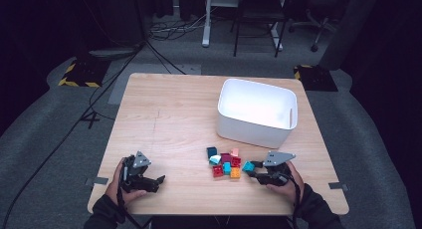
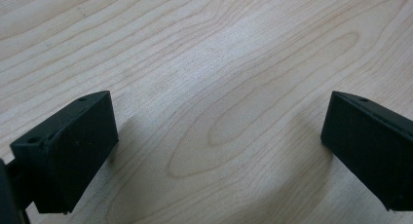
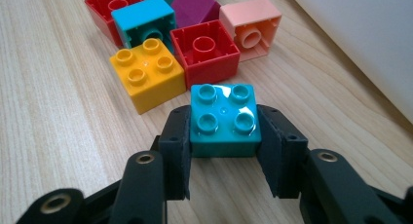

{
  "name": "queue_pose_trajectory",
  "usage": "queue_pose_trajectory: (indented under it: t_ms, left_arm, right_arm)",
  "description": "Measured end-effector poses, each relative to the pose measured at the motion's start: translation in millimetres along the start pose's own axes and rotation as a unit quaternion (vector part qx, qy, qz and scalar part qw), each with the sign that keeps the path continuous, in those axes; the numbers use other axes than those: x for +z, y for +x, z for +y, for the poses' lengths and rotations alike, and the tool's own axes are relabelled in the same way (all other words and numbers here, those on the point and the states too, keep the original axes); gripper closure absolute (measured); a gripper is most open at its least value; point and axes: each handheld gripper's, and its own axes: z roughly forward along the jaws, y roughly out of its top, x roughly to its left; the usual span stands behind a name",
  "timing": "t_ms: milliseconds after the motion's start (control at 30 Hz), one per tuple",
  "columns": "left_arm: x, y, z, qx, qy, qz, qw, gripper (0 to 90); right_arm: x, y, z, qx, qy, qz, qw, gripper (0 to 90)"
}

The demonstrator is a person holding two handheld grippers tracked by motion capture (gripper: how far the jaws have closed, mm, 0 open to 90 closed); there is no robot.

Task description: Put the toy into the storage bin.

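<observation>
Snugly between tool [image 3: 224,136] pads: teal brick [image 3: 223,118].

Table [image 1: 174,114] brightly lit from above, surroundings dark; glare inside white bin [image 1: 259,107]; near jaws slightly soft.

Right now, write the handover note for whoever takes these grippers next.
Right gripper: shut on the teal block, studs up, low at the table, beside the pile.
Left gripper: open, holding nothing, over bare wood at the near left.
Pile: loose blocks in front of the white bin, among them a yellow block studs up, two red ones, a pink block and a blue one on their sides or upside down.
Done: nothing shows in the bin; its near part is hidden by its wall.
Left: probably bin the teal block, then the rest one by one.
</observation>
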Motion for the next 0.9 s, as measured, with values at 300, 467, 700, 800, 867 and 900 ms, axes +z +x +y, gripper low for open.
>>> queue_pose_trajectory:
  t_ms: [300, 467, 700, 800, 867, 900]
  left_arm:
    - [0.1, -0.1, 0.0, -0.001, 0.000, -0.001, 1.0000, 0.2]
    - [0.3, -0.4, -0.2, -0.004, 0.001, -0.004, 1.0000, 0.2]
    - [0.3, 0.0, -0.1, -0.001, -0.001, -0.003, 1.0000, 0.2]
    - [0.2, -0.4, -0.2, -0.004, 0.001, -0.004, 1.0000, 0.2]
    - [0.4, -0.1, -0.1, -0.001, 0.000, -0.003, 1.0000, 0.2]
    - [-0.1, -0.1, 0.0, -0.001, 0.001, 0.000, 1.0000, 0.2]
  right_arm:
    - [-12.1, -2.9, 2.2, 0.006, -0.016, -0.011, 0.9998, 59.4]
    - [-21.8, -4.5, 5.2, 0.003, -0.029, -0.019, 0.9994, 59.4]
    - [-37.9, -5.0, 11.1, 0.008, -0.054, -0.028, 0.9981, 59.5]
    - [-45.0, -5.5, 13.3, 0.011, -0.063, -0.035, 0.9974, 59.4]
    - [-48.9, -5.3, 14.9, 0.014, -0.070, -0.037, 0.9967, 59.4]
    - [-50.7, -6.0, 15.5, 0.013, -0.073, -0.038, 0.9965, 59.4]
